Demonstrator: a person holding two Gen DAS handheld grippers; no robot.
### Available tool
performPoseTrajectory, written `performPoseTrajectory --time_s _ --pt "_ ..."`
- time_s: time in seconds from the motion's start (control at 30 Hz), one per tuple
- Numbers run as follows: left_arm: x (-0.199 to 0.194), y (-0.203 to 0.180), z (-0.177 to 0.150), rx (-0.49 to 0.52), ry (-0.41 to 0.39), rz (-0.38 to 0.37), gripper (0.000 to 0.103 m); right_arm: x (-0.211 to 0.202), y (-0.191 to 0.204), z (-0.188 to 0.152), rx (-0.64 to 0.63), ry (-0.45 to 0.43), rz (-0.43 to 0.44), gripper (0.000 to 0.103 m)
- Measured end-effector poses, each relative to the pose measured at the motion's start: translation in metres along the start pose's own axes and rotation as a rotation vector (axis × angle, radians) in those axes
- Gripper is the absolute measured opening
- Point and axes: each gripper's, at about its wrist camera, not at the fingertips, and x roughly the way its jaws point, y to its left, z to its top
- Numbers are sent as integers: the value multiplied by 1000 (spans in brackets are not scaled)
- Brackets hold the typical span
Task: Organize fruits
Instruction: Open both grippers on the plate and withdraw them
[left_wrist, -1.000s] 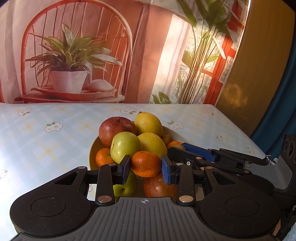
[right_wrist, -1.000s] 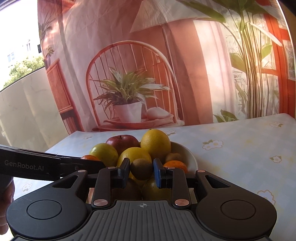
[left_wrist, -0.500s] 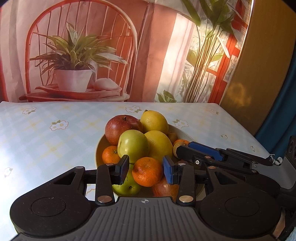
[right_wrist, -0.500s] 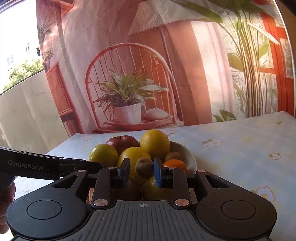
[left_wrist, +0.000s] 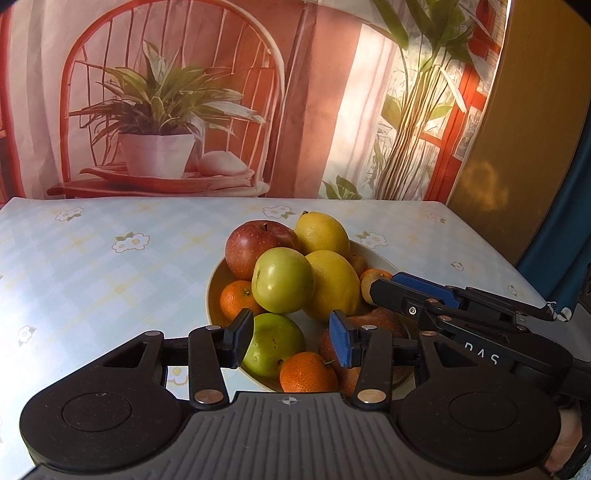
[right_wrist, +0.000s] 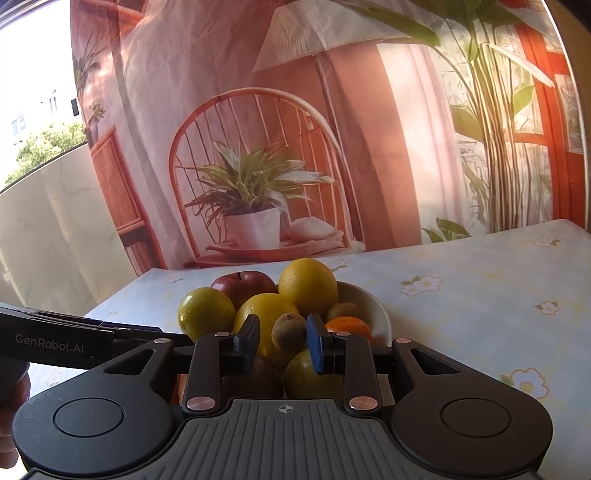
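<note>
A white bowl (left_wrist: 212, 291) holds a heap of fruit: a red apple (left_wrist: 255, 245), a green apple (left_wrist: 282, 280), two lemons (left_wrist: 321, 230), tangerines and a kiwi. My left gripper (left_wrist: 290, 338) is open above the bowl's near side. A tangerine (left_wrist: 306, 371) lies in the bowl below it, beside a second green apple (left_wrist: 271, 345). My right gripper (right_wrist: 282, 338) is open, its pads apart from the kiwi (right_wrist: 288, 332) that rests on the heap between them. The right gripper also shows in the left wrist view (left_wrist: 410, 291).
The bowl (right_wrist: 369, 306) stands on a table with a pale blue flowered cloth (left_wrist: 110, 266). A printed backdrop of a chair and potted plant (left_wrist: 159, 147) hangs behind the far edge. The table's right edge (left_wrist: 491, 243) is near the bowl.
My left gripper let go of the tangerine, which now lies in the bowl, and its jaws widened. My right gripper opened off the kiwi. Both pulled back slightly.
</note>
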Motion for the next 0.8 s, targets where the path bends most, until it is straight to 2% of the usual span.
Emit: performPoseTrajectory --time_s 0.33,0.4,0.47,0.63,0.7,0.8 --pt "-4 11 9 -53 -20 28 48 2 3 2 -12 13 -14 27" --pt "-8 14 12 -65 -30 39 48 2 4 4 -12 16 -22 32" --pt "-13 16 13 -70 -39 53 49 2 7 7 -15 20 -29 32" --pt "-27 22 14 -82 -52 82 60 -3 18 13 -40 39 -48 33" --pt "-33 25 15 -92 -55 87 65 -5 23 16 -55 55 -66 36" --pt "-41 27 15 -87 -52 87 73 -12 31 19 -60 63 -86 50"
